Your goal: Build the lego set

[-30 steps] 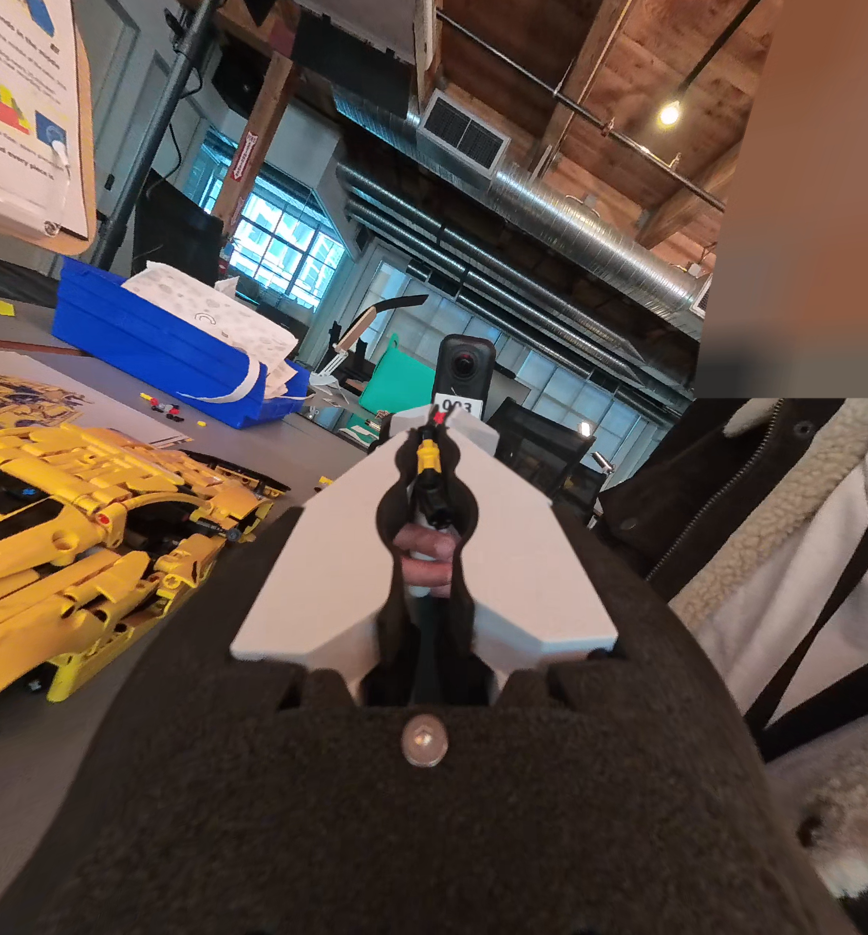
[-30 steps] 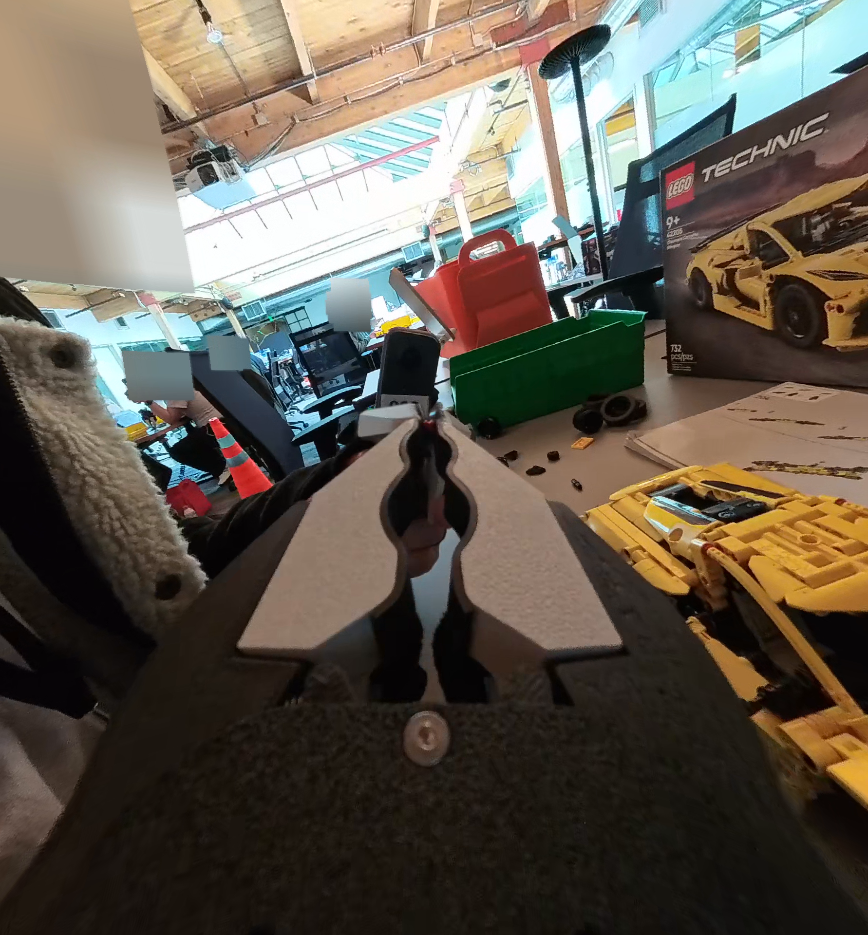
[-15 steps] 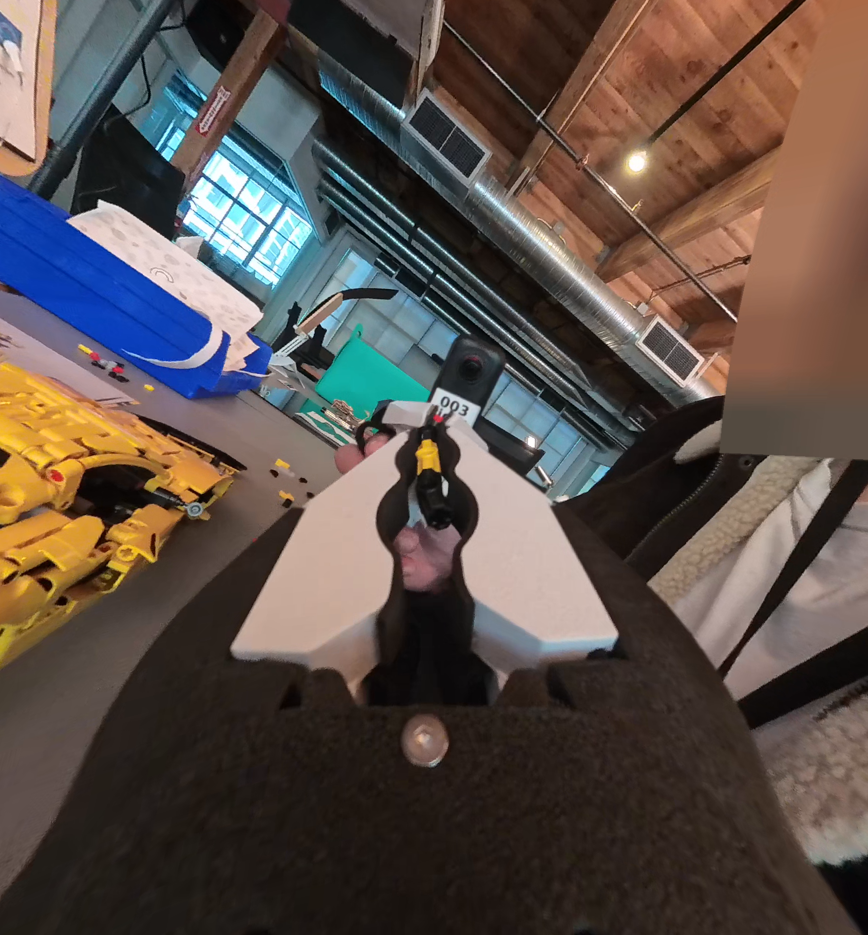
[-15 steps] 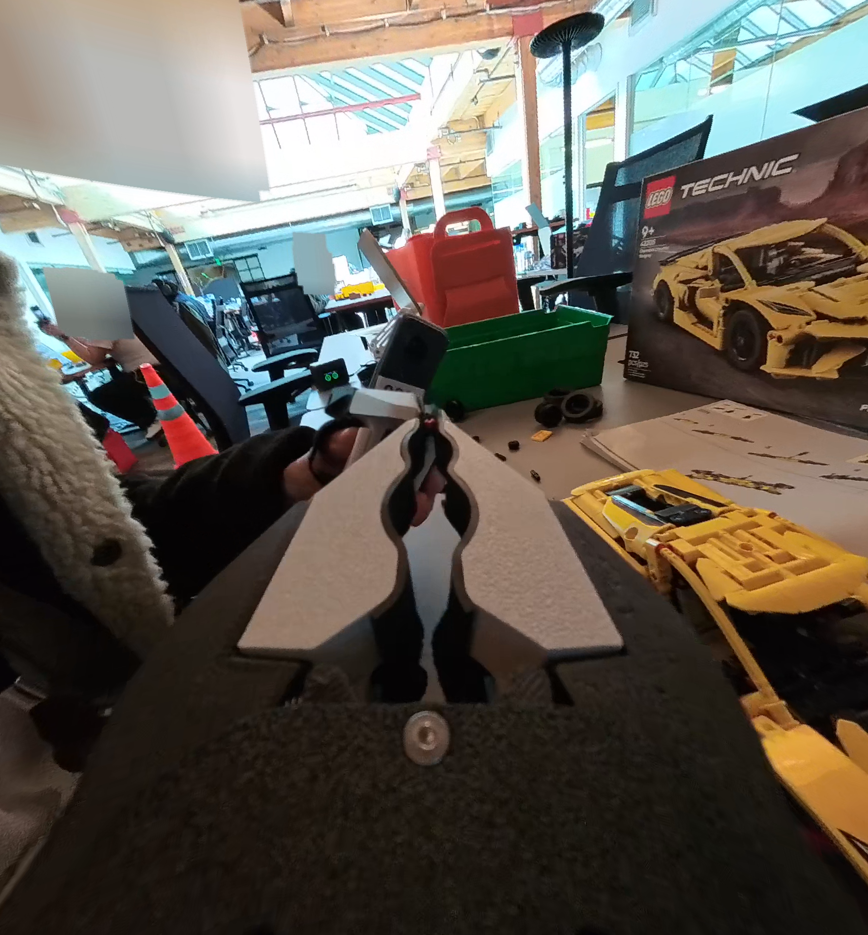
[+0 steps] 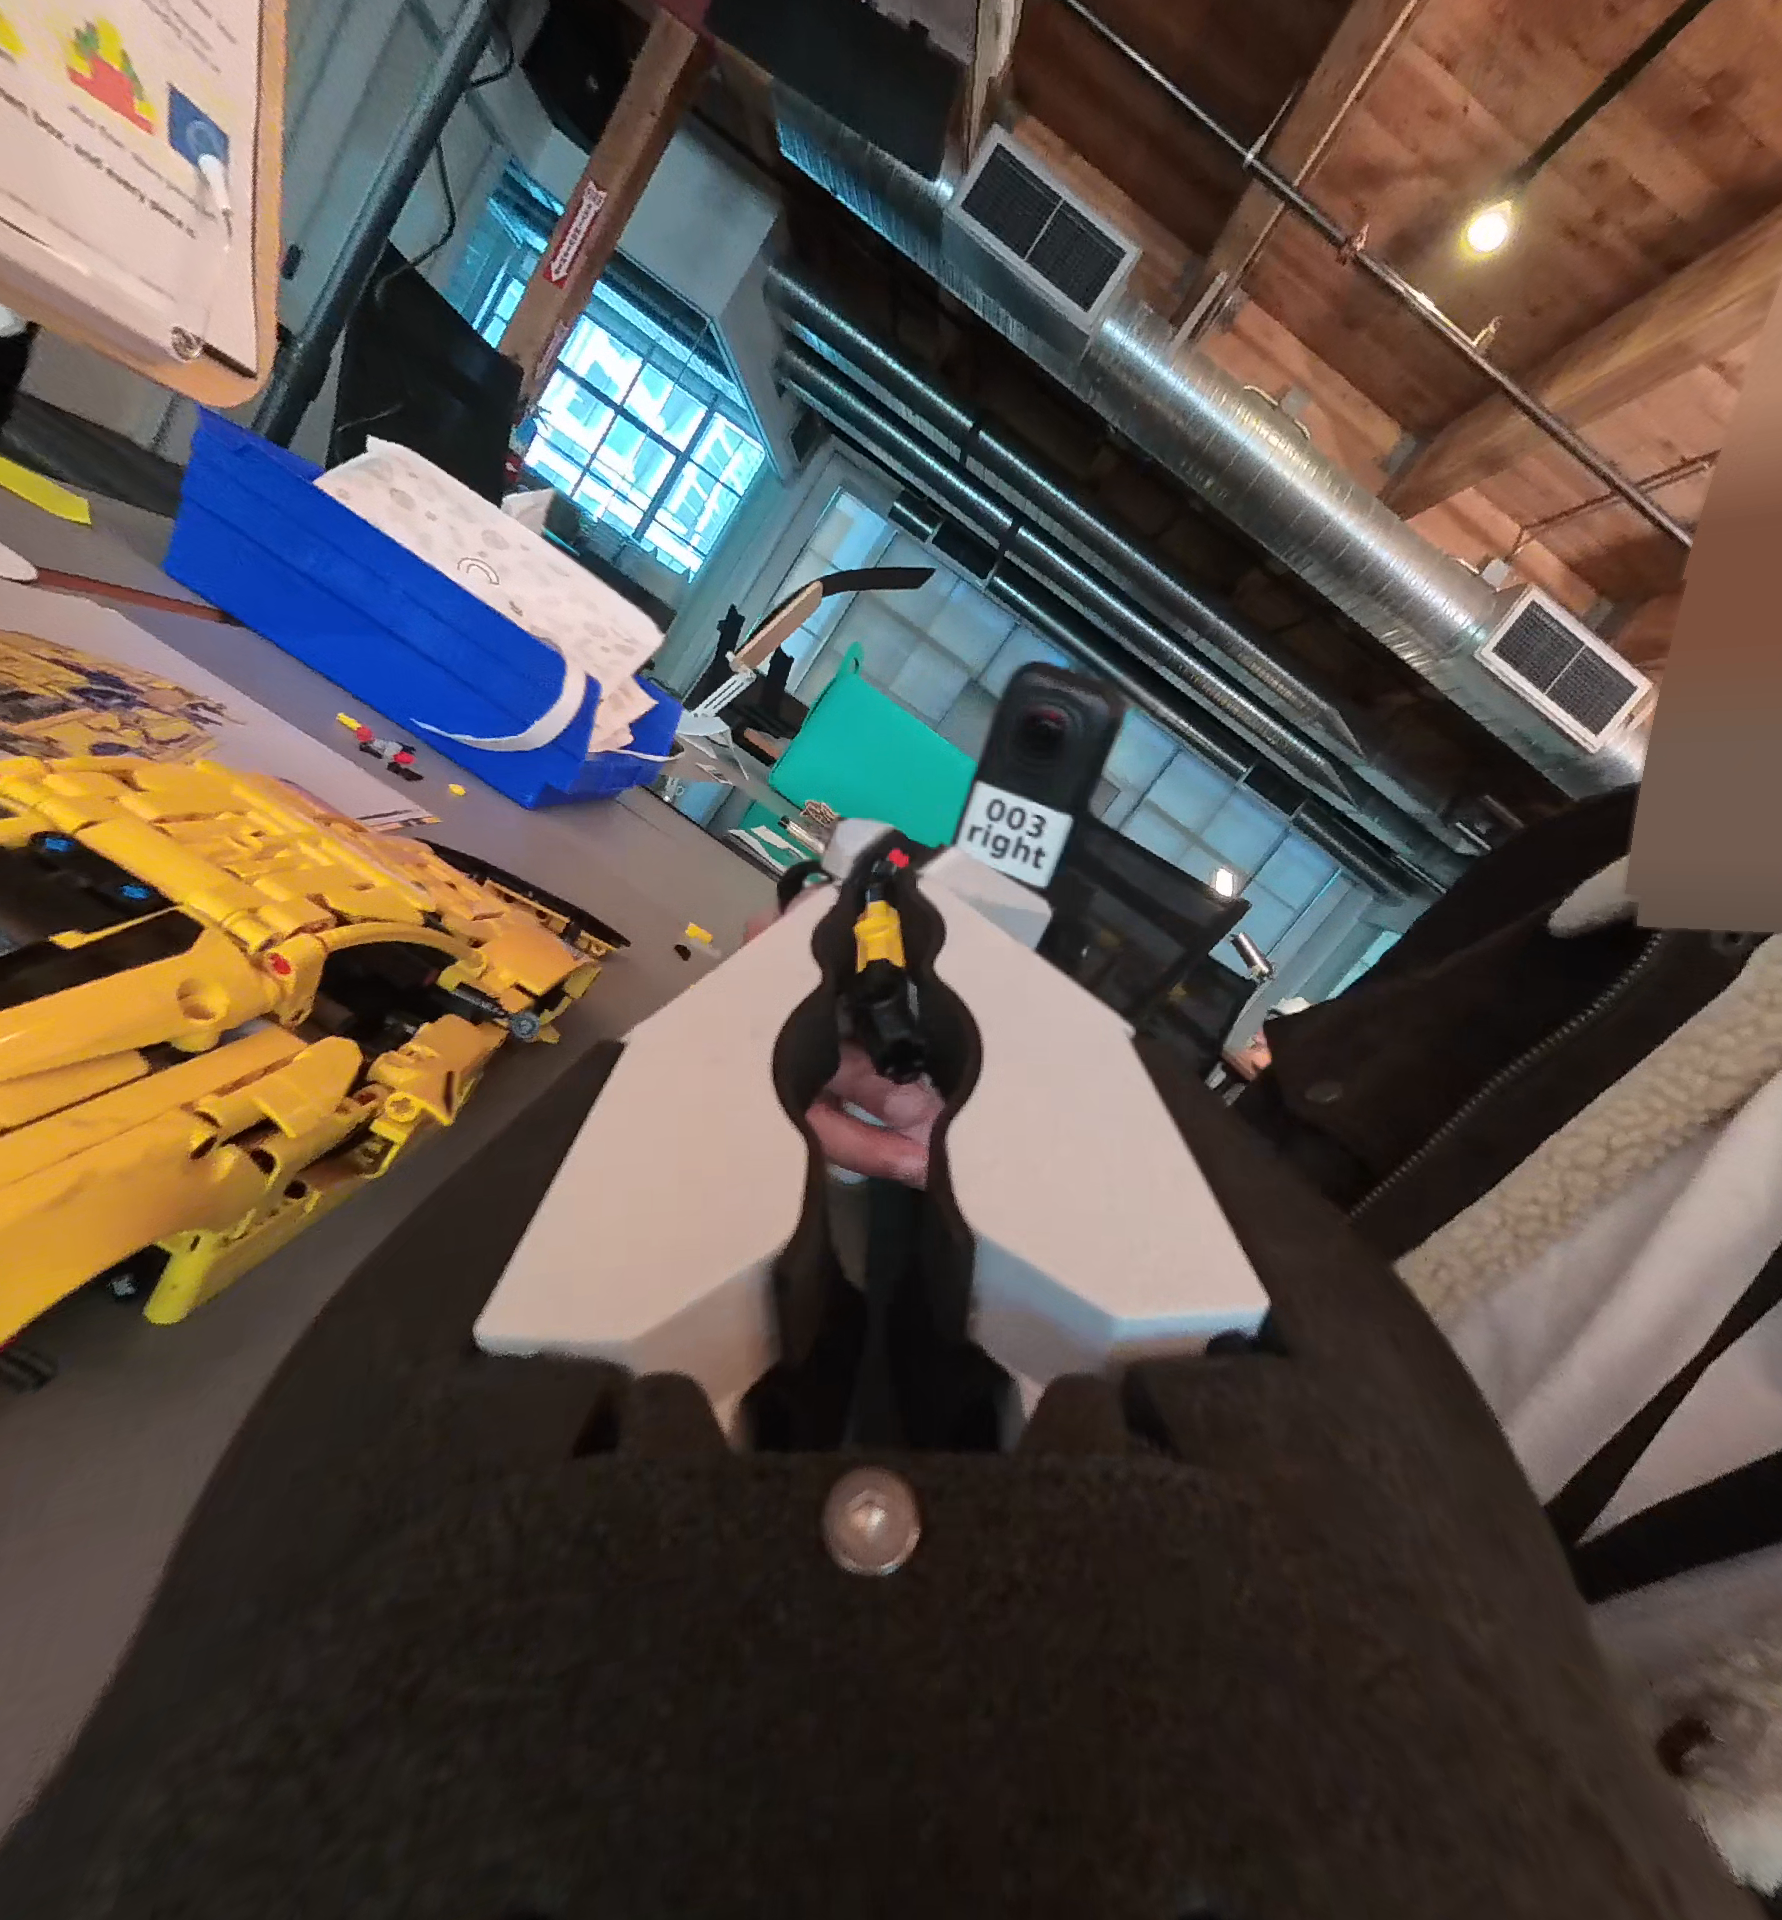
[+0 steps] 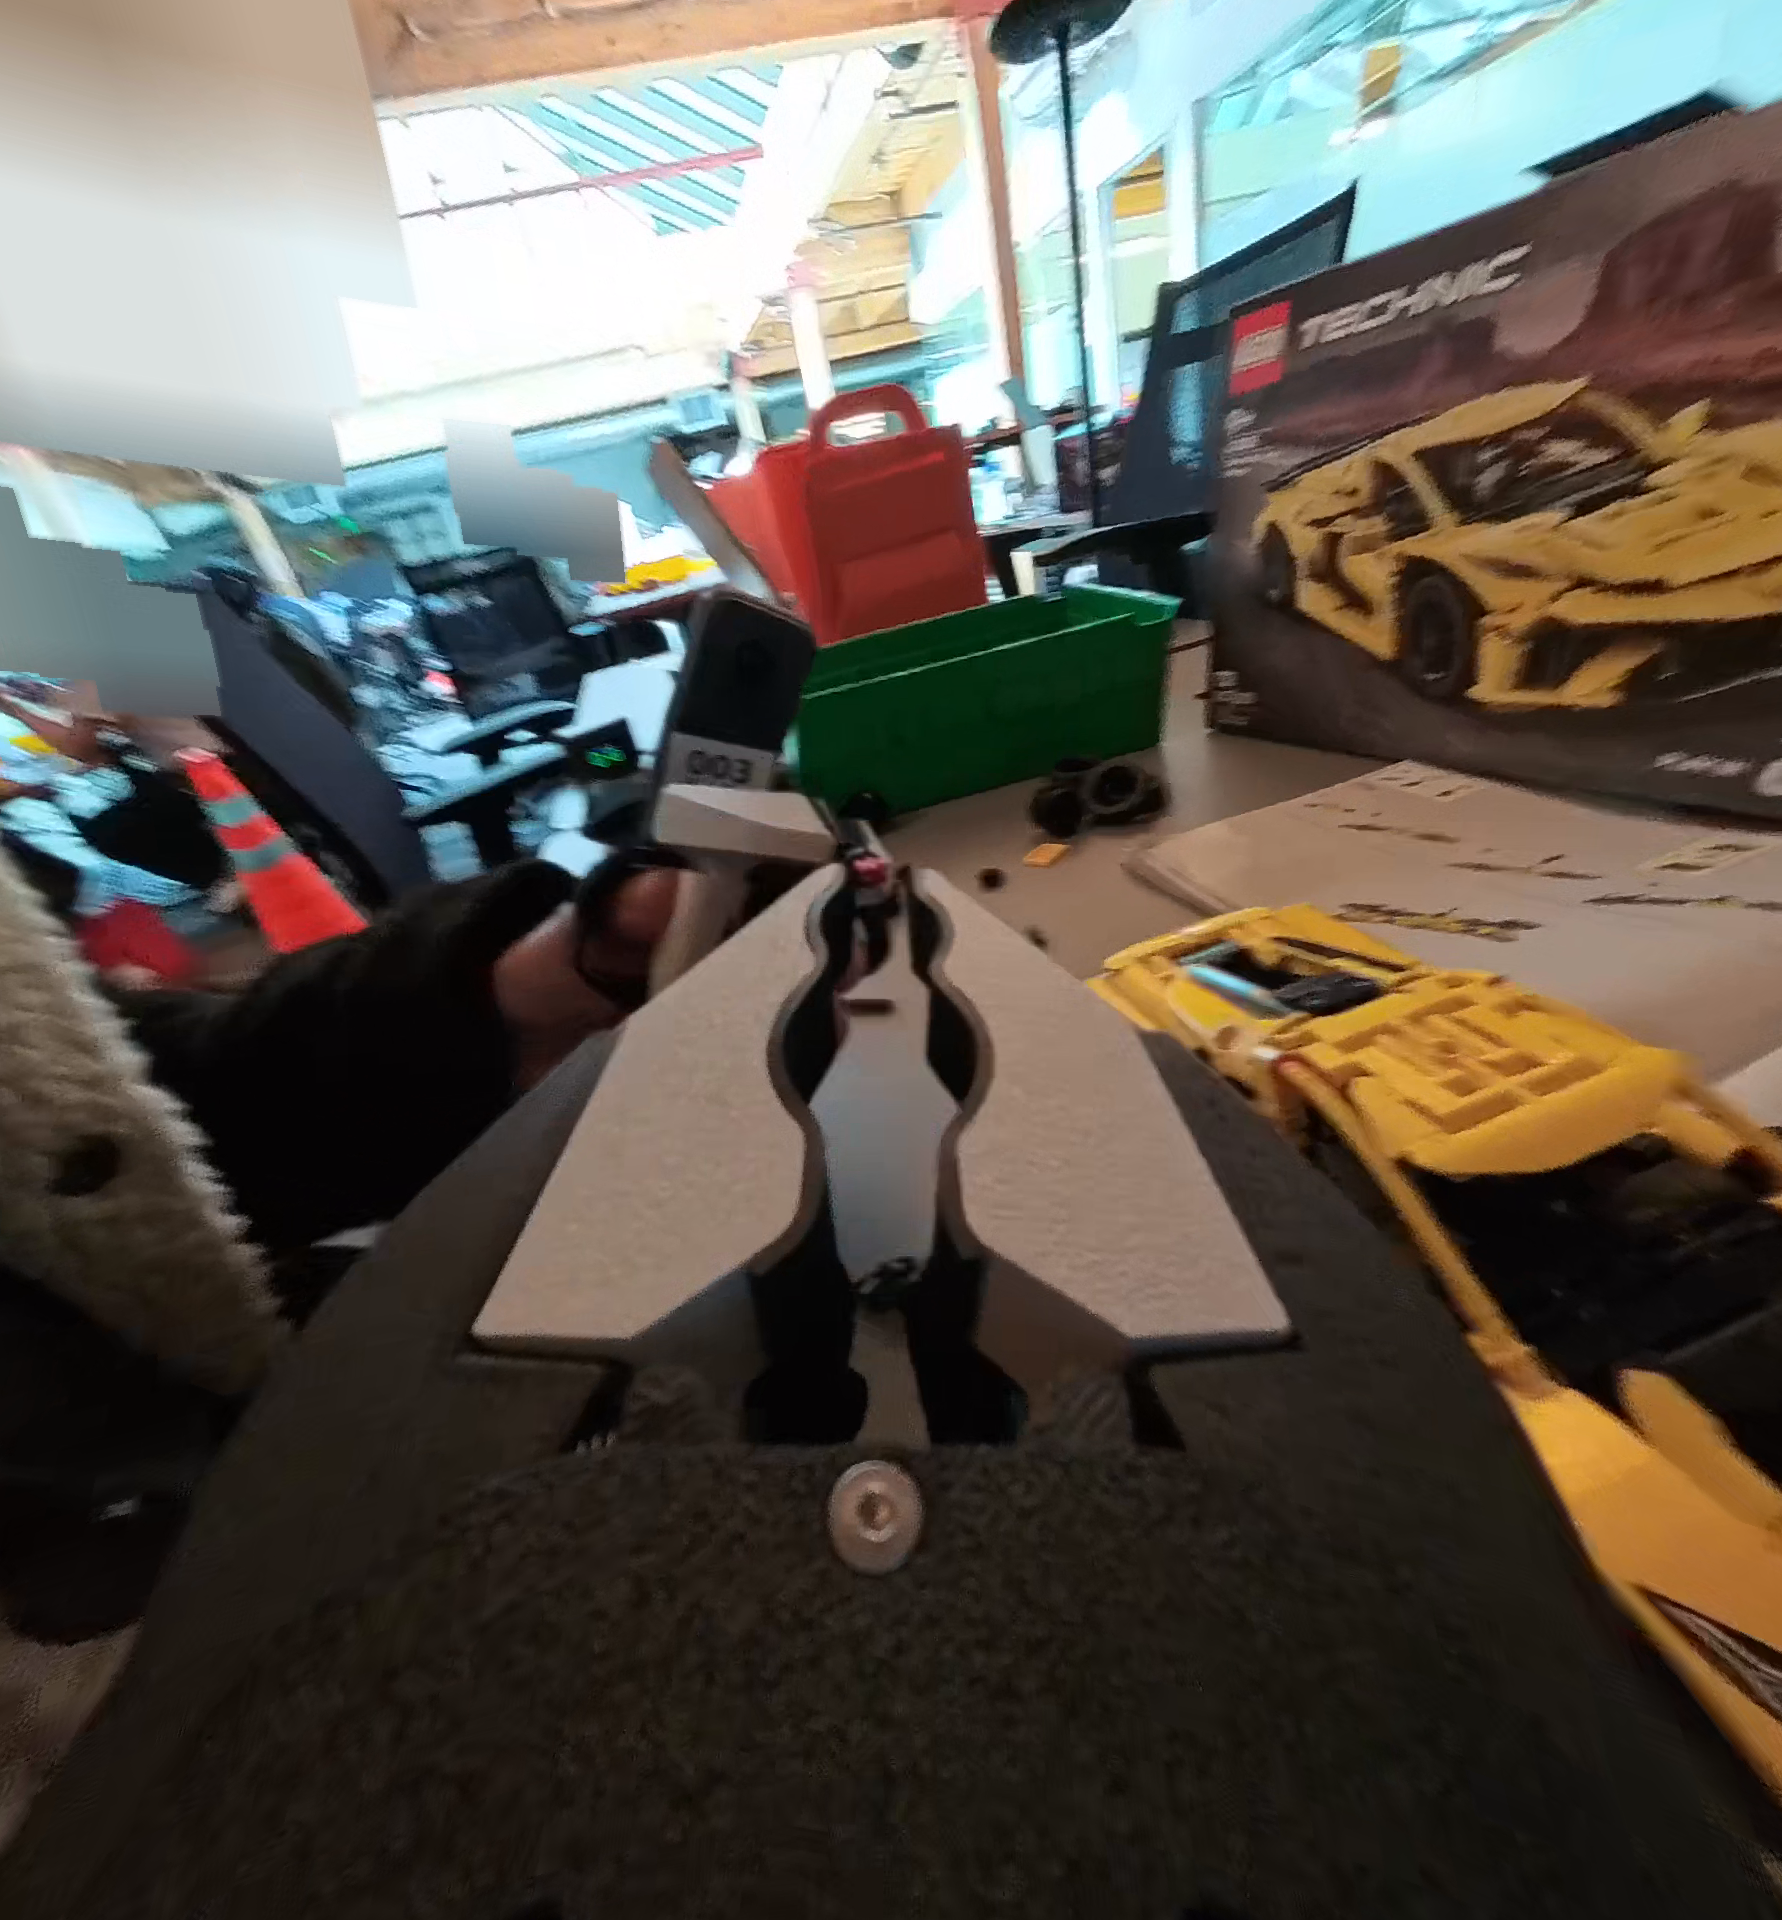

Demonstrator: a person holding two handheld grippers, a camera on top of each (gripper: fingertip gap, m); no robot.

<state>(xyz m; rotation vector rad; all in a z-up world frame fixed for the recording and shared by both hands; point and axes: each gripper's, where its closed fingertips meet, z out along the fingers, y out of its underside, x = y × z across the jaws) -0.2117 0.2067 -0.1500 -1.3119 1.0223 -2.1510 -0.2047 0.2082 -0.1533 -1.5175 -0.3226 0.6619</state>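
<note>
My left gripper is shut on a small lego piece with a yellow middle, a black rear and a red tip, held in the air. My right gripper faces it tip to tip, and its jaws close on the piece's red end. Each gripper shows in the other's view: the right one with its camera above, the left one held by a hand. The half-built yellow lego car lies on the grey table, at the right in the right wrist view.
A blue bin with paper stands behind the car, loose small parts before it. A green bin, black tyres, the open instruction booklet and the set's box lie at the back. A person's jacket is close by. The grippers are tip to tip, or close to it.
Both grippers stay closed tip to tip on the small piece. The views have swung: the right wrist view is now blurred and aims lower, with the left gripper shifted to its left.
</note>
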